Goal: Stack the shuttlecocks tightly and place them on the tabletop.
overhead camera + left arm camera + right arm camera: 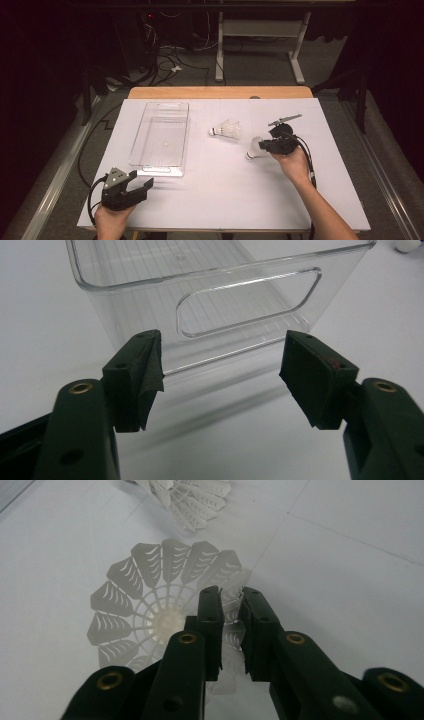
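Covering wooden table: white board

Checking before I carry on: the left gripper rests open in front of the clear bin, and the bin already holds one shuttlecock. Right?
Not quite. The left gripper does rest open in front of the clear bin, but the bin holds nothing. The high view shows both shuttlecocks on the white table: the far shuttlecock lies free, and the near shuttlecock has its skirt between the jaws of the right gripper.
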`<state>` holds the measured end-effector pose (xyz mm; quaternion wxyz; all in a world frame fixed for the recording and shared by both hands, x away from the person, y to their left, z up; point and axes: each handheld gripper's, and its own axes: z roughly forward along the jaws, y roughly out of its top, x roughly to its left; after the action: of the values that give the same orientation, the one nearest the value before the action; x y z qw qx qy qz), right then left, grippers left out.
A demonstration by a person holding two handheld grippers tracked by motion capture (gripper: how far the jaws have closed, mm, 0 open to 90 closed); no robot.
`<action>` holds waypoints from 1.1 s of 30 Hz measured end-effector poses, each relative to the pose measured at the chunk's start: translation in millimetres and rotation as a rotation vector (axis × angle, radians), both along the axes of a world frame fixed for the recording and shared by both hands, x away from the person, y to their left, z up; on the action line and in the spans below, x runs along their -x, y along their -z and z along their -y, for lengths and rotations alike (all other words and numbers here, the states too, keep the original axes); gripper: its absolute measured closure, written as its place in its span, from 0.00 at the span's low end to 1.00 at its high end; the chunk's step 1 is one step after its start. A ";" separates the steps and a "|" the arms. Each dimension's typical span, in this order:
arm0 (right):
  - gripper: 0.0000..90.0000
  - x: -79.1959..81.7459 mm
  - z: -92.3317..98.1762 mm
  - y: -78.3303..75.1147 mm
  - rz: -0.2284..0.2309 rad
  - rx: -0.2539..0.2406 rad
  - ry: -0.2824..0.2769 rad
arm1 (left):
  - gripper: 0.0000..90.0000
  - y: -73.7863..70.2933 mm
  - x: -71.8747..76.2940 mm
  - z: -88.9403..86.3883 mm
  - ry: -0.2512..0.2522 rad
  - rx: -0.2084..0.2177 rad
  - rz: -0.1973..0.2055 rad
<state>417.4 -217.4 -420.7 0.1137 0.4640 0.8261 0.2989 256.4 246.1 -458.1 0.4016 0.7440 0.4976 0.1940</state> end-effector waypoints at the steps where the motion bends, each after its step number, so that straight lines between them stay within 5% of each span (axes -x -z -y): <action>1: 0.89 -0.5 0.8 0.8 -0.002 0.002 0.001 | 0.38 0.0 0.0 0.0 0.000 0.000 0.000; 33: 0.69 -2.6 16.8 19.1 -0.044 -0.011 0.077 | 0.38 -0.4 0.7 -0.8 -0.004 -0.002 0.002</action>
<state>420.0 -234.3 -439.8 0.1044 0.5024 0.8084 0.2884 255.7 246.9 -457.7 0.4012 0.7430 0.4985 0.1962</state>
